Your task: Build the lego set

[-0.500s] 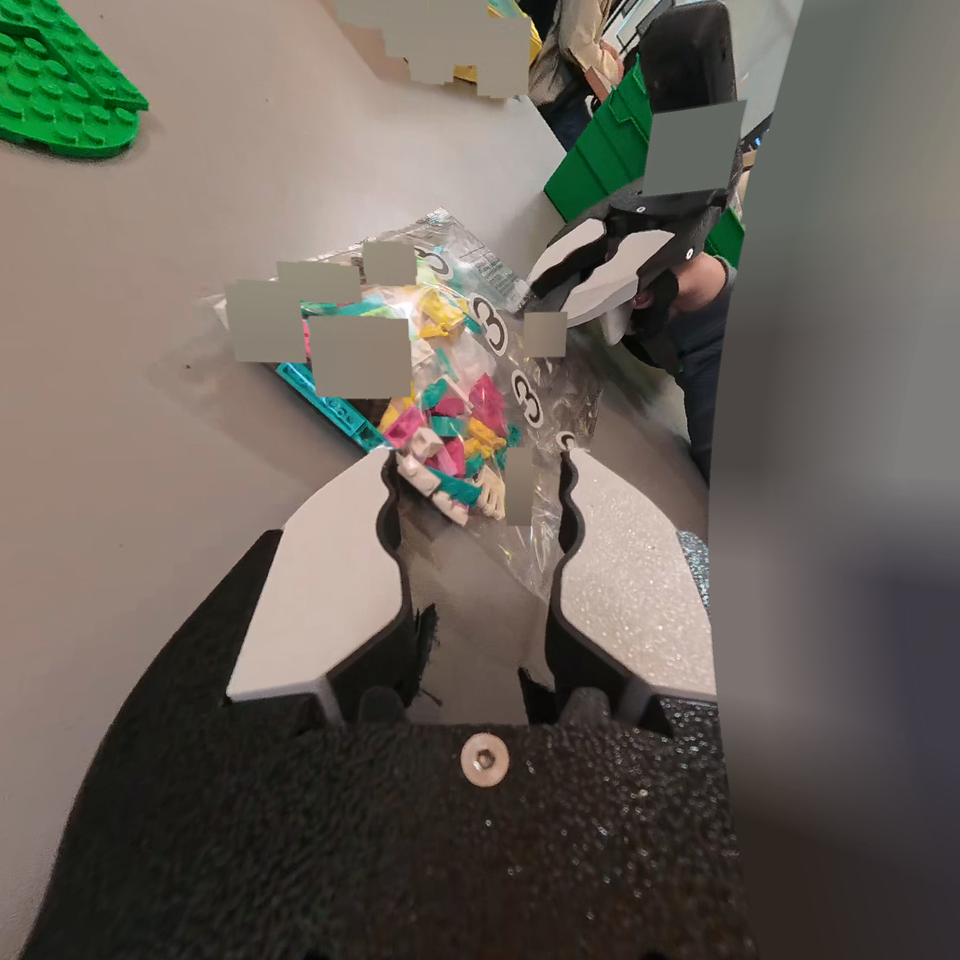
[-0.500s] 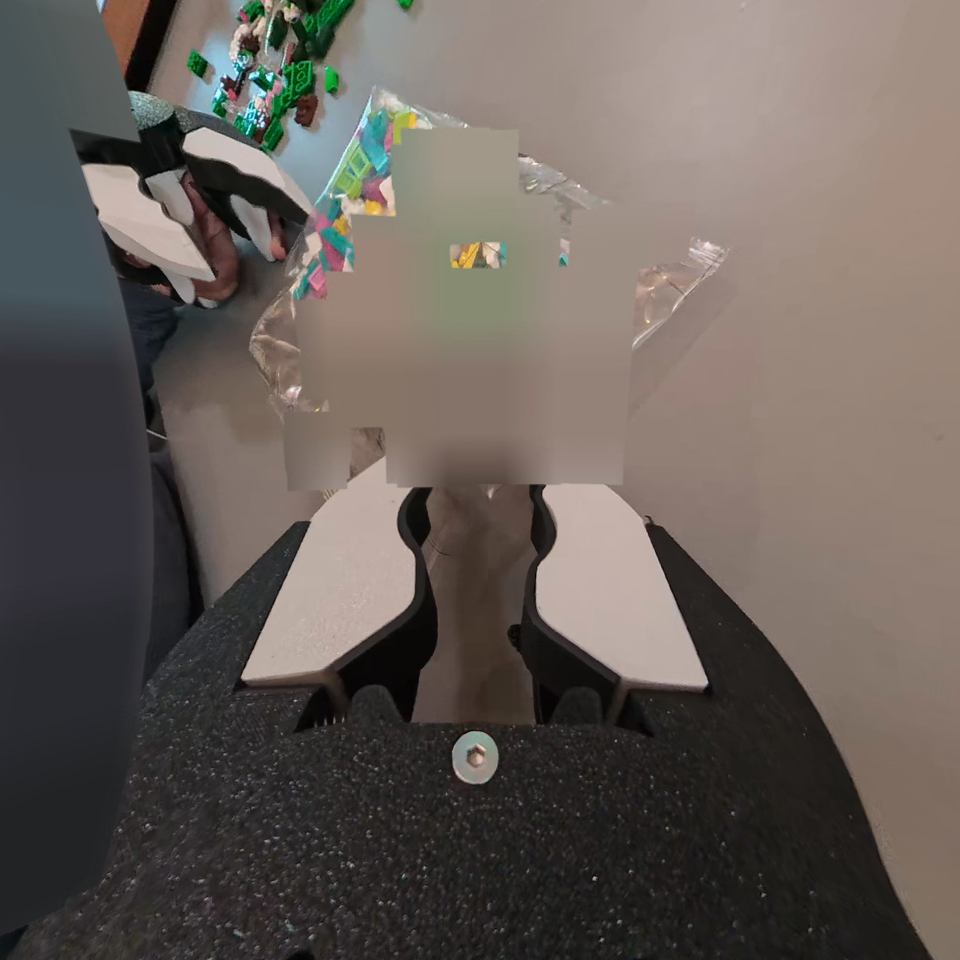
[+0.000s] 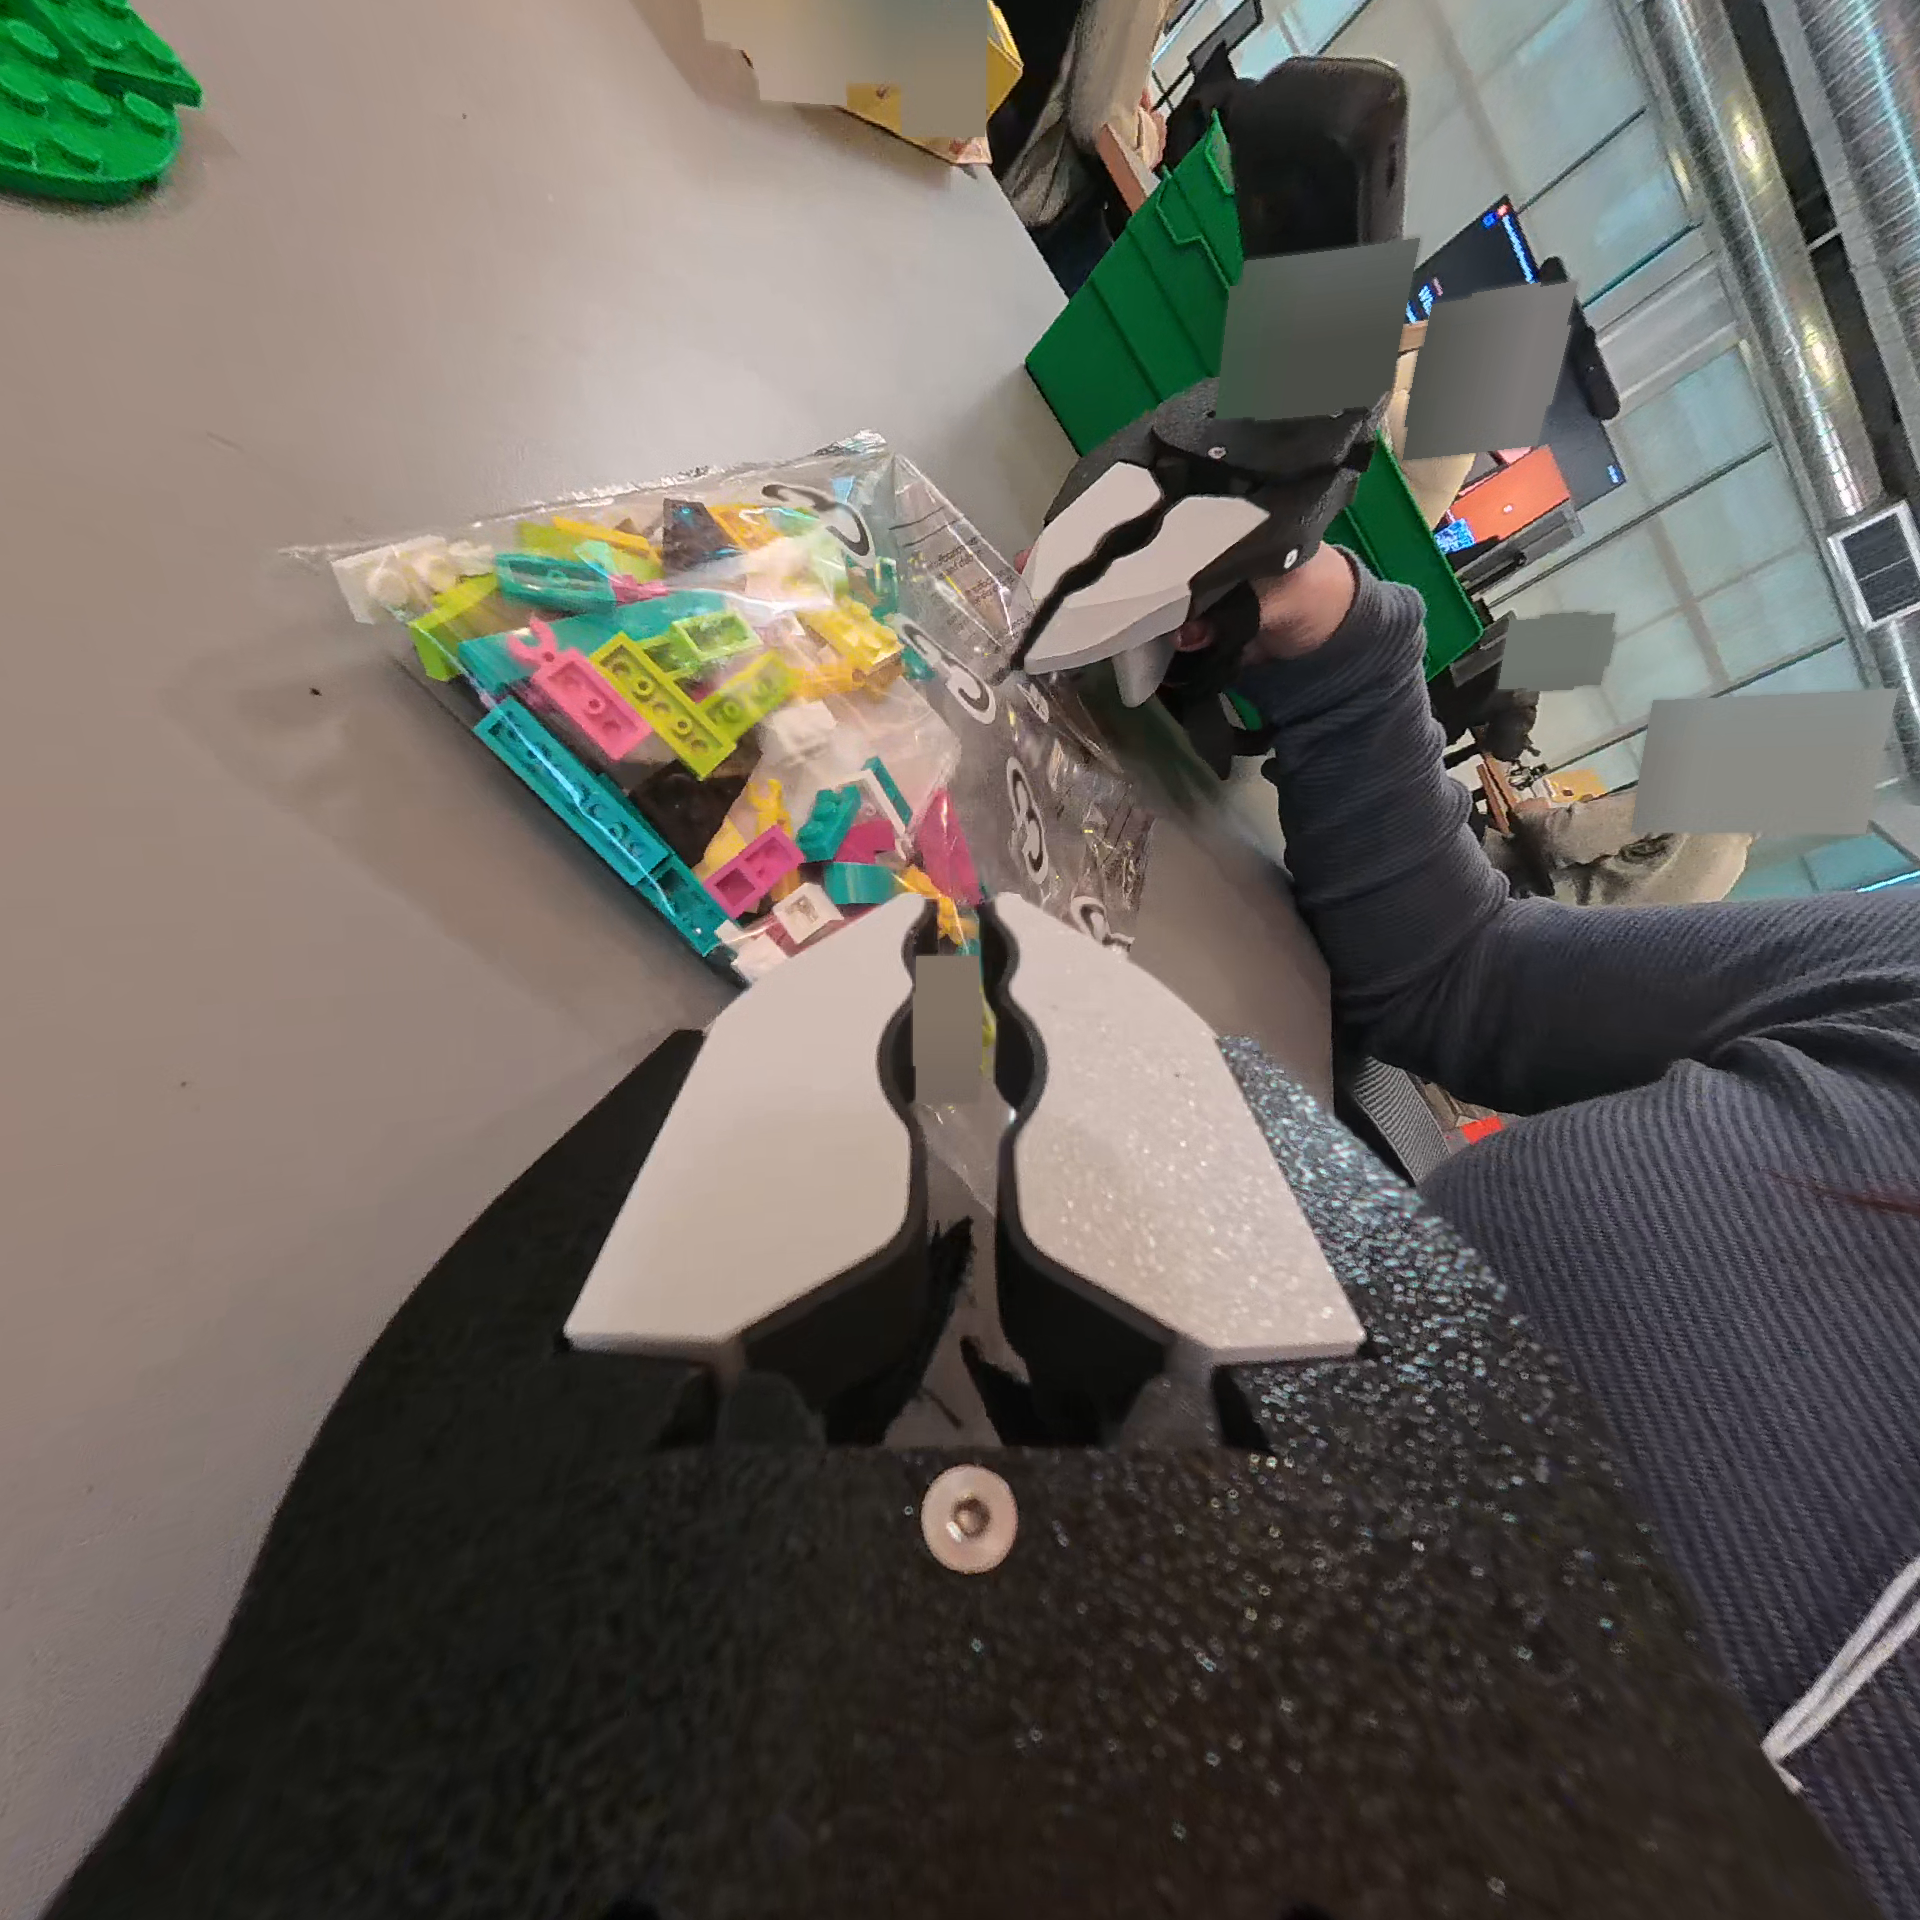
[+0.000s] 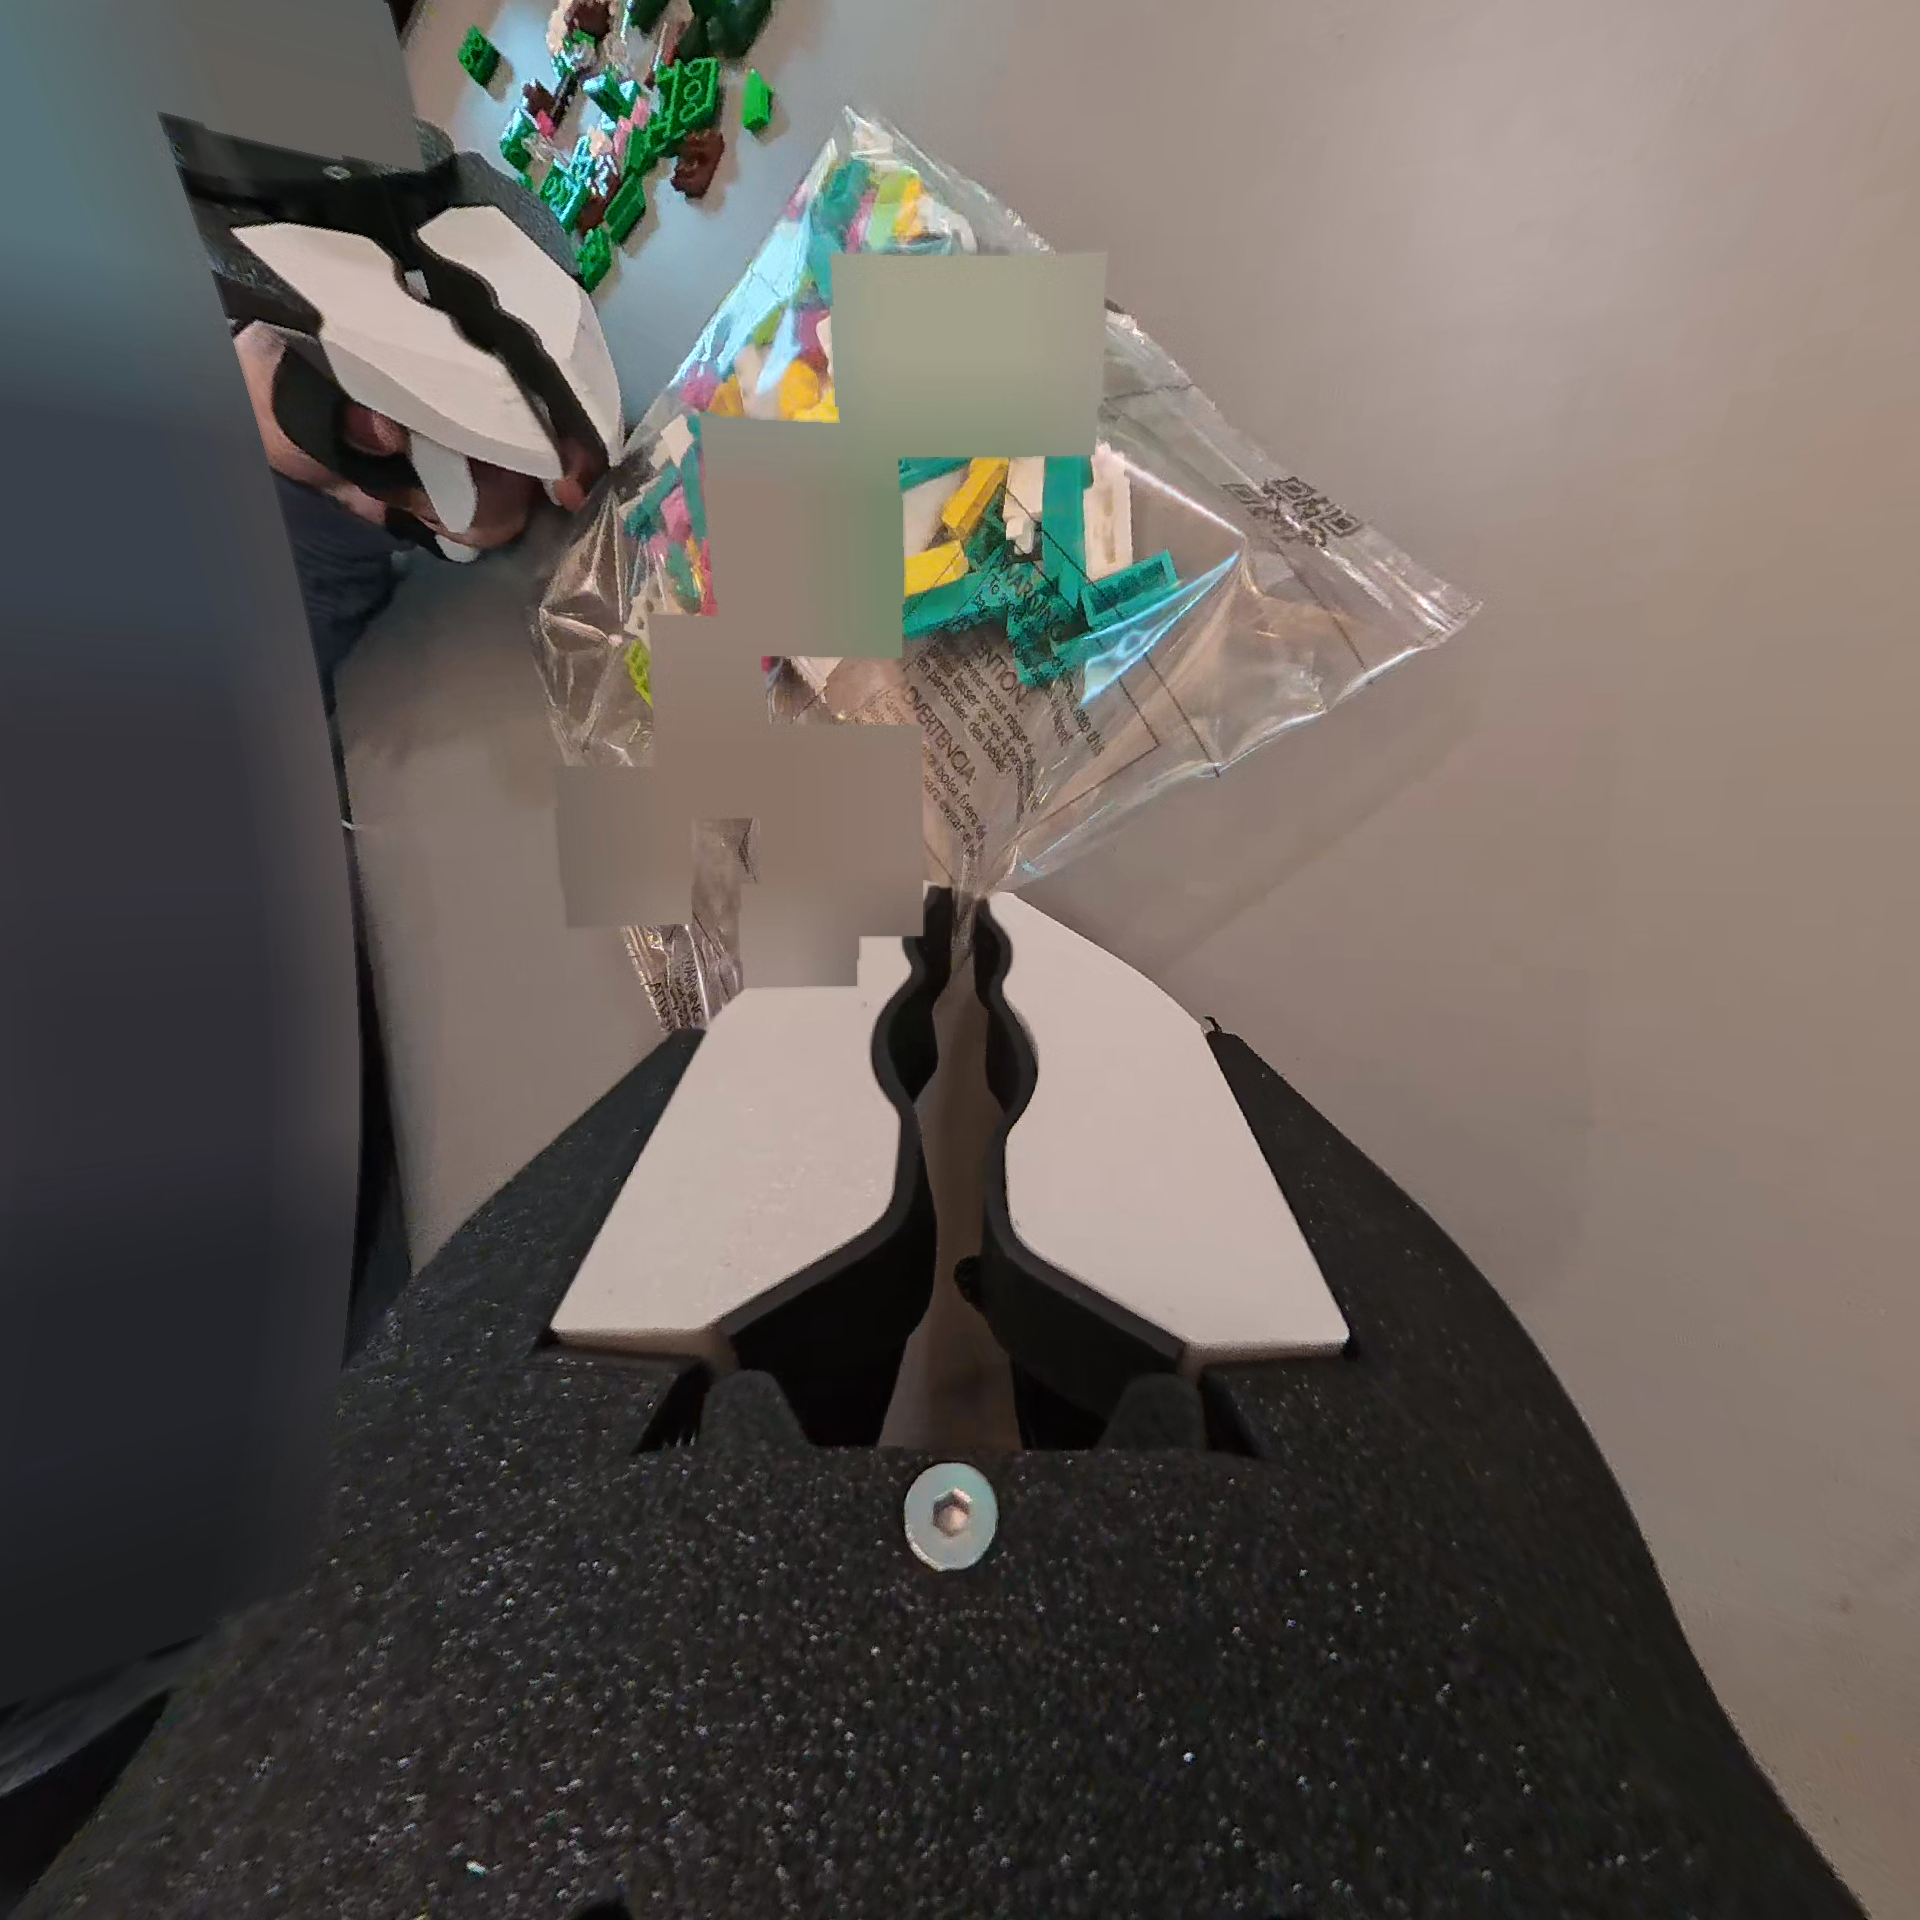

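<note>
Left gripper (image 3: 961,920) and right gripper (image 4: 961,902) each pinch brick bag (image 3: 665,665); only right view shows loose green bricks (image 4: 623,135) far left.

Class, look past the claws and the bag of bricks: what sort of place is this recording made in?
Probably a shared office or lab workspace: a grey table, green storage bins, lit monitors and large windows behind.

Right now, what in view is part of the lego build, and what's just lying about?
In play:
- clear bag of bricks, pinched at two edges
- left gripper, shut on bag
- right gripper, shut on bag
- loose green and brown bricks
- green baseplate

Lying about:
- green bins
- monitors
</note>
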Available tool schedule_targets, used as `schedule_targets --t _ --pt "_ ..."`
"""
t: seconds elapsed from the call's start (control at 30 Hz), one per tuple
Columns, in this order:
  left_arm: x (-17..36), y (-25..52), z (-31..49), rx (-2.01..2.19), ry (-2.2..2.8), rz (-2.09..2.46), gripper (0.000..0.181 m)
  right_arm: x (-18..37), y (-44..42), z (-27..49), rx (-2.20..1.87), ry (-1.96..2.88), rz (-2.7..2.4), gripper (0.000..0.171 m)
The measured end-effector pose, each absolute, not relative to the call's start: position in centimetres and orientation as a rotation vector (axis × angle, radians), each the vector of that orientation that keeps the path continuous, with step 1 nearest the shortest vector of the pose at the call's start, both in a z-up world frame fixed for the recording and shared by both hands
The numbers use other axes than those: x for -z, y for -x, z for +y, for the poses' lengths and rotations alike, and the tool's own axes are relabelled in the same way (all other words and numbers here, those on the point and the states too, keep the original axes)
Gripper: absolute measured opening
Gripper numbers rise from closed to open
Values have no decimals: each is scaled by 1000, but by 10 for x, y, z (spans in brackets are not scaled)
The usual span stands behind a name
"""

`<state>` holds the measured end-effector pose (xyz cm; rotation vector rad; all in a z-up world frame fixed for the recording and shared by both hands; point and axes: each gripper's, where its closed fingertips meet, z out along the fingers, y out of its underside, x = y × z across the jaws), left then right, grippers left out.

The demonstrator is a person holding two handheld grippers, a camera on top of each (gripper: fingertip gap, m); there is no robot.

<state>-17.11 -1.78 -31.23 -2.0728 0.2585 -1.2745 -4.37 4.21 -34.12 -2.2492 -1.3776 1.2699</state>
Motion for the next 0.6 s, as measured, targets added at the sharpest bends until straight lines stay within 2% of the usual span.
schedule_targets --t 0.07,0.6 --pt "314 171 -18 1259 2082 266 0 342 44 42 -1249 2237 -1391 2" --pt "289 181 -18 1012 1889 491 0 343 44 44 -1183 2209 -1421 0"
